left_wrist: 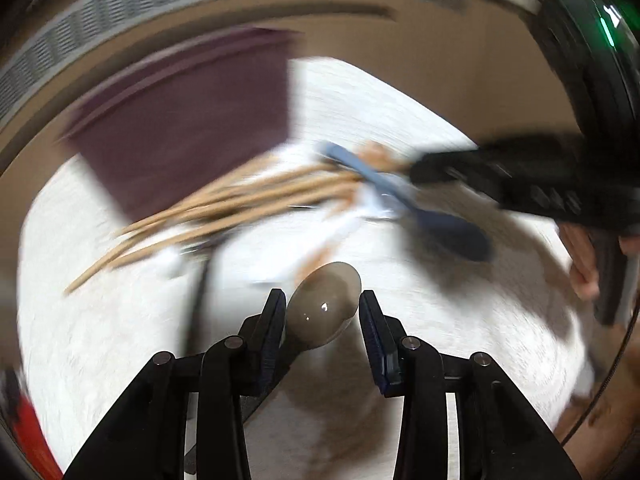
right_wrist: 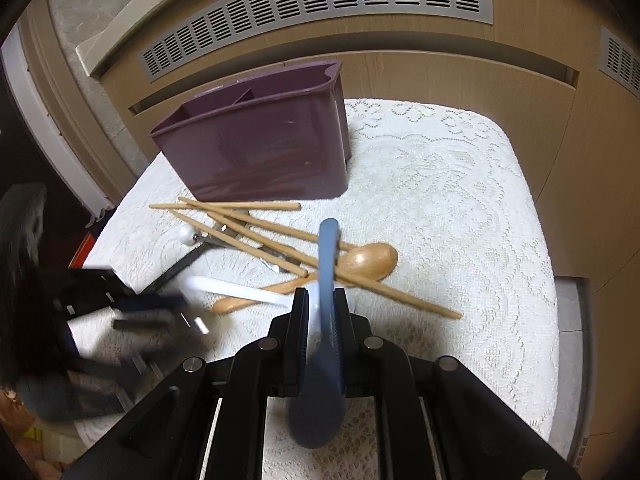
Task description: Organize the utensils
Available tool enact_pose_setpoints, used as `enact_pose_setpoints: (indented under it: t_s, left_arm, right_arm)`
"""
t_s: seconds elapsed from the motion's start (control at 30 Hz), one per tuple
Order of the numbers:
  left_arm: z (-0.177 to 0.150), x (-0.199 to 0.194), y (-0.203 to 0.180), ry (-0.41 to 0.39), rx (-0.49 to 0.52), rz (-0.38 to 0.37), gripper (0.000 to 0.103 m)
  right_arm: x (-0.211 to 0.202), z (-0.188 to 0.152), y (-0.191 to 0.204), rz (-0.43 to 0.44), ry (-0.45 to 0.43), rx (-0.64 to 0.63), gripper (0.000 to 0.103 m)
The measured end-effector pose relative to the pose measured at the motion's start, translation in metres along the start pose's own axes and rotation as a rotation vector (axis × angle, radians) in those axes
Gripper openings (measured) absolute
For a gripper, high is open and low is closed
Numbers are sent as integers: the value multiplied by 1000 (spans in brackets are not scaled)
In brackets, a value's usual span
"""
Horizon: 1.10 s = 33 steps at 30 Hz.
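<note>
The right gripper (right_wrist: 321, 312) pinches the blue spoon (right_wrist: 325, 344) by its handle, just in front of the purple caddy (right_wrist: 256, 148). The left gripper (left_wrist: 322, 312) brackets a grey spoon (left_wrist: 324, 304), though firm clamping is unclear. Judged step: picking up; next, lift the spoons into the caddy's compartments.

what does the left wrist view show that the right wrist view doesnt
Only the left wrist view shows the grey-brown spoon between the left gripper's fingers.

Only the right wrist view shows the organizer's dividers, the wooden spoon and the white spoon sharply.

Both show the purple organizer, the chopsticks, the lace cloth, and the right gripper shut on the blue spoon.
</note>
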<state>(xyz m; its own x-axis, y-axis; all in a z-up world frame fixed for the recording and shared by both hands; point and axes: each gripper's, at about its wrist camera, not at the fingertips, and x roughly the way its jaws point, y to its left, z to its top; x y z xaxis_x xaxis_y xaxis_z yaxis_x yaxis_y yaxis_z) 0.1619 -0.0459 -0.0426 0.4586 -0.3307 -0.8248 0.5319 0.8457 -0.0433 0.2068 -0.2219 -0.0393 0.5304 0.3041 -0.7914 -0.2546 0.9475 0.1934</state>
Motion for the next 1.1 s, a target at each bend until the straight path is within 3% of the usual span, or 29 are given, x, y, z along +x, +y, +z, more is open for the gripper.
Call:
enact_pose_setpoints:
  t_s: [0.13, 0.3, 0.47, 0.5, 0.57, 0.6, 0.73, 0.87, 1.1]
  left_arm:
    - [-14, -12, 27, -45, -127, 64, 39]
    - [-24, -19, 40, -62, -223, 23, 39]
    - [-28, -19, 53, -70, -261, 20, 39]
    - [-29, -20, 53, -73, -262, 25, 39]
    - [-31, -21, 54, -81, -264, 37, 39]
    - [-31, -22, 53, -86, -264, 45, 39]
    - [-35, -34, 52, -119, -280, 51, 39]
    - [-36, -52, 49, -167, -322, 8, 39]
    - [-17, -100, 33, -292, -314, -21, 33]
  right_arm:
    - [9, -3, 2, -36, 33, -11, 15]
    - [22, 7, 11, -46, 32, -17, 21]
    - [46, 15, 29, -170, 68, -101, 25]
    - [49, 15, 30, -183, 76, -107, 24]
    - [48, 14, 29, -169, 66, -92, 10]
    - [46, 13, 28, -163, 67, -86, 10]
    - [20, 9, 29, -108, 6, -60, 10]
    - [-22, 5, 35, -67, -89, -61, 10]
    - [-77, 11, 48, -39, -230, -68, 10]
